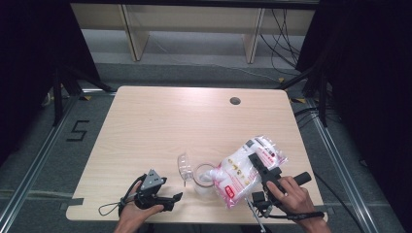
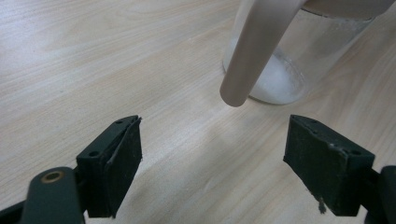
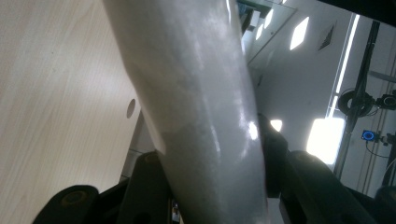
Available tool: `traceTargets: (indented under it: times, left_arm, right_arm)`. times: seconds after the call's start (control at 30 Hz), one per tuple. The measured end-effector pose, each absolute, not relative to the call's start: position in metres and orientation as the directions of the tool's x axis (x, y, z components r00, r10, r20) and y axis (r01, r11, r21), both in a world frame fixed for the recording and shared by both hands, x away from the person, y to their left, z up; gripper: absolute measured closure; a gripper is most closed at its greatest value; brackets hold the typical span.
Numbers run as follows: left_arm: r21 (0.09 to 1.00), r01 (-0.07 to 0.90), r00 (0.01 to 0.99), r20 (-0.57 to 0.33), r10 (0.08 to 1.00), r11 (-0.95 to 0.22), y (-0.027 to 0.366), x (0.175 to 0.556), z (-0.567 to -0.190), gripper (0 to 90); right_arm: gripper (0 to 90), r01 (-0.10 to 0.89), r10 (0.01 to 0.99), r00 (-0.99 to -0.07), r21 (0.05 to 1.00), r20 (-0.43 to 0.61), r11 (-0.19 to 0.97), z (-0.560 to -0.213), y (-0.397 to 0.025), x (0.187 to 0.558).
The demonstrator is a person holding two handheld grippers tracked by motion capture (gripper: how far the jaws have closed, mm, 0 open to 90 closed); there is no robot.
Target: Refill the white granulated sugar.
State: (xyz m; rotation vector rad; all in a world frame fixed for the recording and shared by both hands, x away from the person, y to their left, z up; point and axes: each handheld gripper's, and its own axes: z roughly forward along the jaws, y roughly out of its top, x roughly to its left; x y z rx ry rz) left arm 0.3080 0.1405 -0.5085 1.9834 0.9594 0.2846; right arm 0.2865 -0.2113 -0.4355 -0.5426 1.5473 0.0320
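A pink-and-white plastic bag of white grains (image 1: 245, 171) hangs tilted, its lower corner over a clear jar (image 1: 204, 178) near the table's front edge. My right gripper (image 1: 255, 162) is shut on the bag's upper side; in the right gripper view the translucent bag (image 3: 196, 93) fills the gap between the jaws of the right gripper (image 3: 215, 186). My left gripper (image 1: 176, 197) lies low on the table left of the jar, open and holding nothing. In the left gripper view the left gripper (image 2: 212, 154) faces the jar (image 2: 299, 56), which holds a little white powder. A pale rod (image 2: 257, 46) slants down in front of it.
A clear lid or scoop (image 1: 184, 166) stands just left of the jar. The wooden table (image 1: 160, 126) has a round cable hole (image 1: 235, 101) at the back right. Wooden shelving and cables sit on the floor beyond the far edge.
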Motion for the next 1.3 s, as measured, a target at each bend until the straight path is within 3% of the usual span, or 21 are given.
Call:
traceTargets:
  times: [0.33,0.43,1.0,1.3]
  left_arm:
    - [0.801,0.517,0.672,-0.160,0.723,-0.303,0.1403,0.3080,-0.5086,18.5]
    - [0.801,0.517,0.672,-0.160,0.723,-0.303,0.1404,0.3079,-0.5086,18.5]
    - [0.799,0.519,0.672,-0.162,0.722,-0.303,0.1407,0.3079,-0.5083,18.5]
    - [0.801,0.509,0.680,-0.149,0.718,-0.315,0.1416,0.3081,-0.5077,18.5]
  right_arm:
    - [65.9,-0.363,-0.333,0.069,-0.334,-0.941,0.870,-0.4332,-0.2100,0.2867]
    - [66.2,-0.352,-0.293,0.054,-0.293,-0.954,0.889,-0.4354,-0.2101,0.2859]
    - [67.4,-0.356,-0.288,0.048,-0.286,-0.956,0.890,-0.4358,-0.2105,0.2867]
    - [67.6,-0.368,-0.322,0.066,-0.323,-0.944,0.872,-0.4331,-0.2101,0.2877]
